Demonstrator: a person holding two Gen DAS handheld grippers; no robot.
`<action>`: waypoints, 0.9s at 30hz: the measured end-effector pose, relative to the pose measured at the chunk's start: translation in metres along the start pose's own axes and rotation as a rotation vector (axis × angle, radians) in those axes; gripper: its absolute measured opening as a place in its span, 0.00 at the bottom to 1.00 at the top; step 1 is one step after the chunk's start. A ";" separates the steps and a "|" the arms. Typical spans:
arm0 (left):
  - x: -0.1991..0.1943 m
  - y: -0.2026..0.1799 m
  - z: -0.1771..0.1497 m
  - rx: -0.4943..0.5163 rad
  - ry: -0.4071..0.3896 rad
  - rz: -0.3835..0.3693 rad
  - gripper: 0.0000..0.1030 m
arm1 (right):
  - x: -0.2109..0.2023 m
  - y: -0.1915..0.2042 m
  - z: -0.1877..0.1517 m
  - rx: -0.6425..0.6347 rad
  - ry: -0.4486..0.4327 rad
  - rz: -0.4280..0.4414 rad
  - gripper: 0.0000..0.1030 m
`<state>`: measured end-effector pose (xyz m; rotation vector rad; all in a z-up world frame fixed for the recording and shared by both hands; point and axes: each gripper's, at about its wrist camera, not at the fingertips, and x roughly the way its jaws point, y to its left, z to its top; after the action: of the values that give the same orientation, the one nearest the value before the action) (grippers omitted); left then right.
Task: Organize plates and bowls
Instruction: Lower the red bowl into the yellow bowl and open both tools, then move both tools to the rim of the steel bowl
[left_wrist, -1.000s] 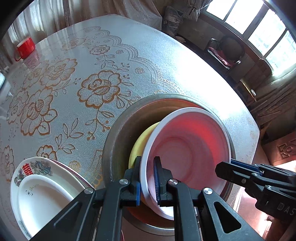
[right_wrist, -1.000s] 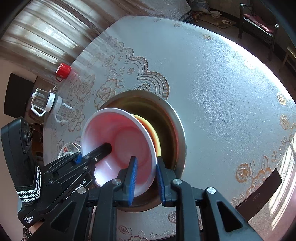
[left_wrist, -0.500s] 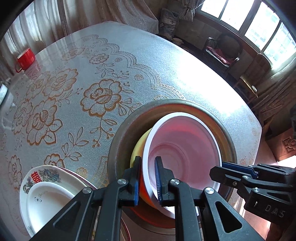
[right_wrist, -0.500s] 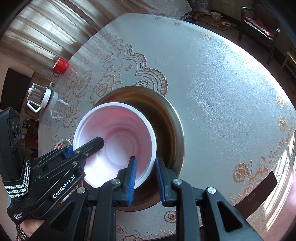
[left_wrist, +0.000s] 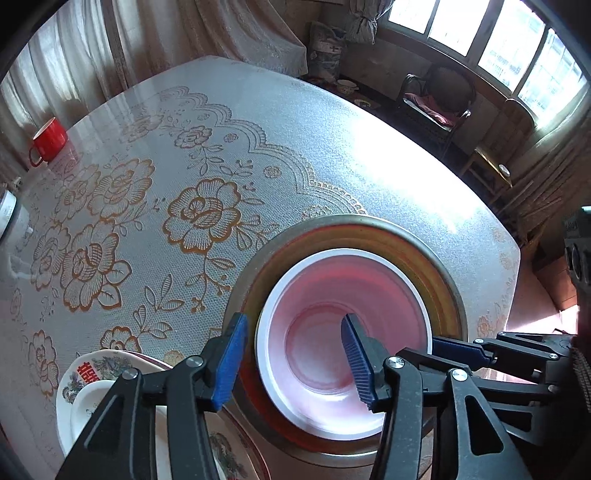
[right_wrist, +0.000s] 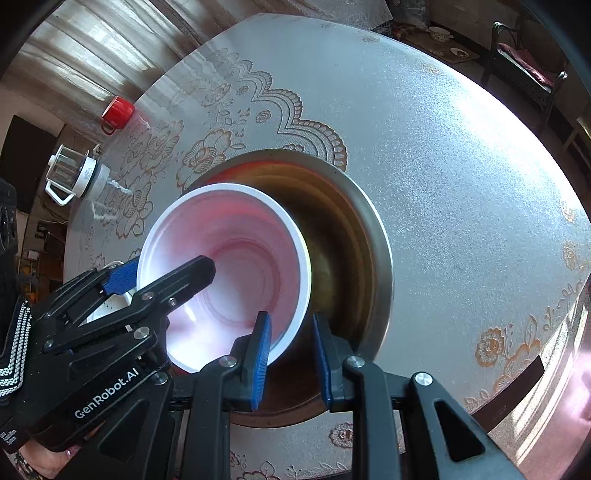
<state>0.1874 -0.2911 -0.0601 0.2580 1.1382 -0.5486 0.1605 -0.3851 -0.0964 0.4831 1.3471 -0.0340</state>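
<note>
Two grippers work at the metal basin (left_wrist: 448, 280). Left of it lie stacked plates (left_wrist: 86, 384). The left gripper (left_wrist: 291, 363), earlier clamped on the bowl's (left_wrist: 343, 317) rim, is opening, pads clear either side. The bowl, tilted before, now sits level in the basin, hiding the yellow one. The right gripper (right_wrist: 291, 356) still pinches the rim.
</note>
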 end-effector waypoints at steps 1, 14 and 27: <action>0.000 0.000 0.000 0.004 0.002 -0.004 0.53 | 0.000 0.000 0.000 0.001 -0.003 -0.002 0.21; 0.014 -0.006 0.001 0.033 0.003 0.031 0.39 | 0.004 0.001 0.004 0.015 -0.019 -0.037 0.21; -0.009 -0.003 -0.004 -0.049 -0.060 0.046 0.64 | -0.022 -0.008 0.002 -0.003 -0.093 -0.012 0.30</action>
<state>0.1802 -0.2892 -0.0527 0.2232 1.0839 -0.4843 0.1542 -0.3989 -0.0778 0.4651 1.2592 -0.0637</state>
